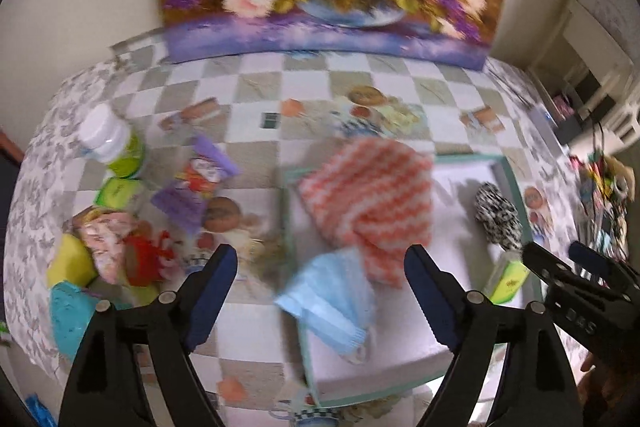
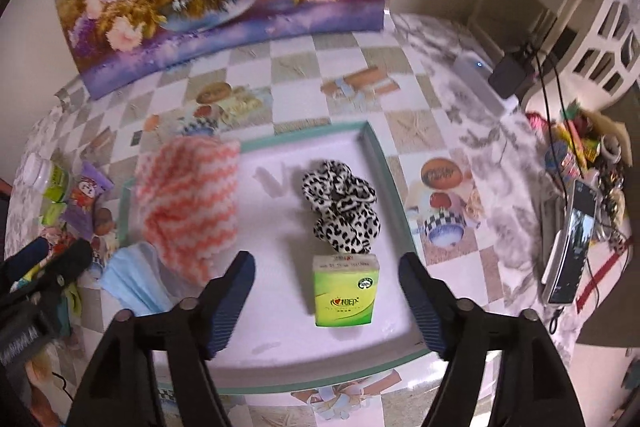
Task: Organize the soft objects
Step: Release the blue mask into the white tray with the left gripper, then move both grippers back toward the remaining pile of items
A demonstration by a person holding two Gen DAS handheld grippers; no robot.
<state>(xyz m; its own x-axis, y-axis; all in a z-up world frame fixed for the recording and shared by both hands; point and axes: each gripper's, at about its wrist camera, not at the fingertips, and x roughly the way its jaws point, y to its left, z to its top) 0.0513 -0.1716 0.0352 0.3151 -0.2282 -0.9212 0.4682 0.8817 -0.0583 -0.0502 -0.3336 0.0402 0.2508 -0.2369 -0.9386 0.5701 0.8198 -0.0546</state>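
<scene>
From the left wrist camera, the left hand-held gripper (image 1: 320, 291) stands with its jaws spread wide and nothing pressed between them. A light blue face mask (image 1: 332, 303) lies below the gap, draped over the near left edge of the white tray (image 1: 400, 355) with the teal rim. Behind the mask, a coral-and-white striped cloth (image 1: 372, 203) rests in the tray's left part, its lower corner overlapping the mask. A leopard-print scrunchie (image 1: 498, 219) lies toward the tray's right side. The picture is blurred, so it is hard to say whether the mask touches either pad. Left of the tray, on the checkered worktop (image 1: 256, 99), sits a cluster of small packets and a white-capped bottle (image 1: 108, 139).

From the right wrist camera, the right hand-held gripper (image 2: 326, 291) is likewise released, jaws wide apart. A green tissue pack (image 2: 346, 289) stands in the tray (image 2: 384, 163) between the fingers, clear of both pads. The scrunchie (image 2: 344, 207) lies just behind it, touching or nearly so. The striped cloth (image 2: 188, 203) and the mask (image 2: 132, 283) lie at the tray's left edge.
</scene>
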